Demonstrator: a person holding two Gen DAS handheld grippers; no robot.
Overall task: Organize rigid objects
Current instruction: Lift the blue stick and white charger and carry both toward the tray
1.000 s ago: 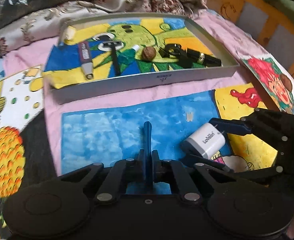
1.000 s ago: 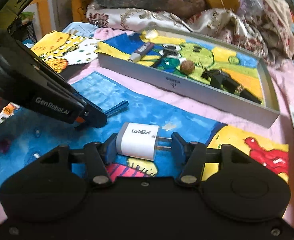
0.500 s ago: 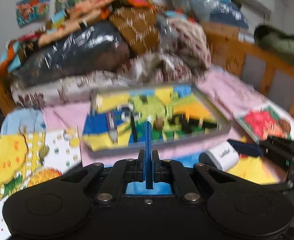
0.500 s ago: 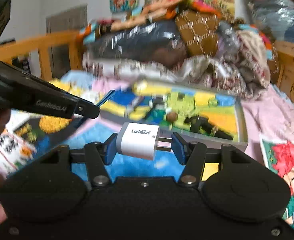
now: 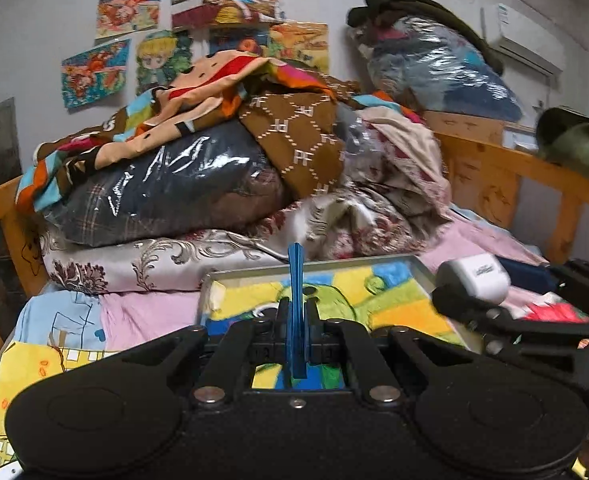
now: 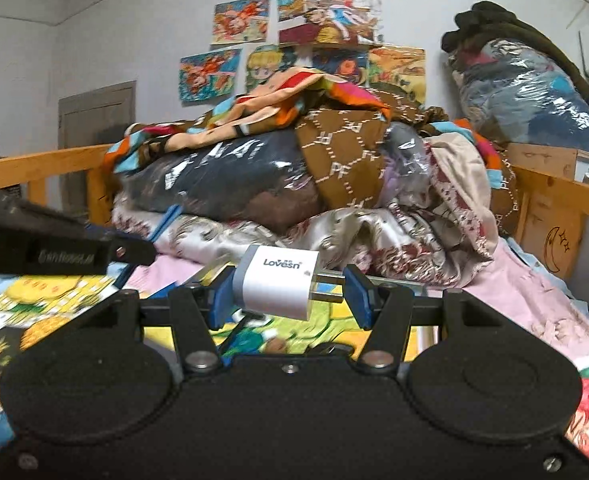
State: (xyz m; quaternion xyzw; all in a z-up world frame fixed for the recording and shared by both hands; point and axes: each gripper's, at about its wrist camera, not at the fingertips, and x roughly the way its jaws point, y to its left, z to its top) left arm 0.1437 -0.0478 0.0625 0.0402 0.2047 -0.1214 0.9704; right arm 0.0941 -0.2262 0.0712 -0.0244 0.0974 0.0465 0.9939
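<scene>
Both claws have risen — right claw (image 6: 288, 290) grips charger (image 6: 278, 284).

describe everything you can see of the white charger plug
The small white plastic charger plug is a rounded block with a grey band at its base end, dark "Lovesn" lettering on its face and two flat metal prongs. It lies sideways in the air above the grey tray, clamped lengthwise between the blue pads of the right hand-held gripper, prongs against one pad.

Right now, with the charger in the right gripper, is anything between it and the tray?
Nothing visible blocks it. The charger hangs clamped in the right gripper, the tray just ahead and below; the left gripper stays off to the side.
</scene>
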